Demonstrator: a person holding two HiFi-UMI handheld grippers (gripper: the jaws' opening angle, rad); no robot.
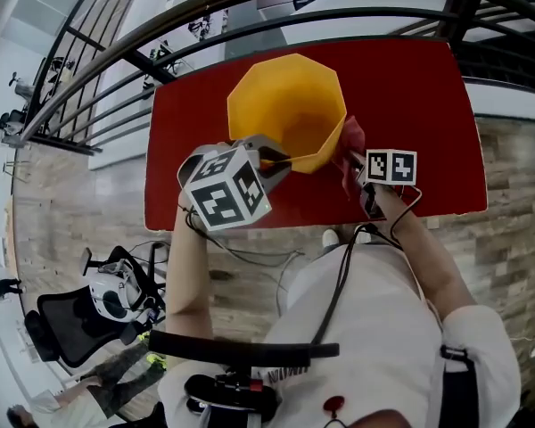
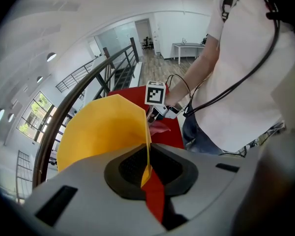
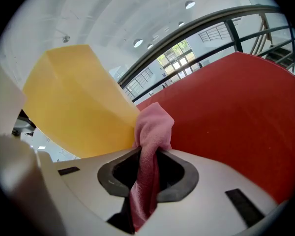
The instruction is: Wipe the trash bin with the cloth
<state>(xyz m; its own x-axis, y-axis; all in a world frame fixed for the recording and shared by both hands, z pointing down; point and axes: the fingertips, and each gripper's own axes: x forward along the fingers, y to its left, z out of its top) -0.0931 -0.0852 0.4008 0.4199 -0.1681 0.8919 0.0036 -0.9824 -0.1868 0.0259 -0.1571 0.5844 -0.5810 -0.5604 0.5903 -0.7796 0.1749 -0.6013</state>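
A yellow many-sided trash bin (image 1: 285,105) stands on the red table (image 1: 419,105). My left gripper (image 1: 281,160) grips the bin's near rim, and the thin yellow wall (image 2: 146,151) runs between its nearly closed jaws. My right gripper (image 1: 357,160) is at the bin's right side, shut on a pink cloth (image 1: 350,139). In the right gripper view the cloth (image 3: 150,132) sticks up out of the jaws, bunched right next to the bin's outer wall (image 3: 73,107). The left gripper view shows the right gripper (image 2: 154,116) and the cloth (image 2: 161,127) beyond the bin.
A curved black railing (image 1: 250,7) runs behind the table. The table's near edge (image 1: 276,226) lies just in front of the person's body. A black office chair (image 1: 71,324) stands on the wooden floor at lower left. Cables hang from both grippers.
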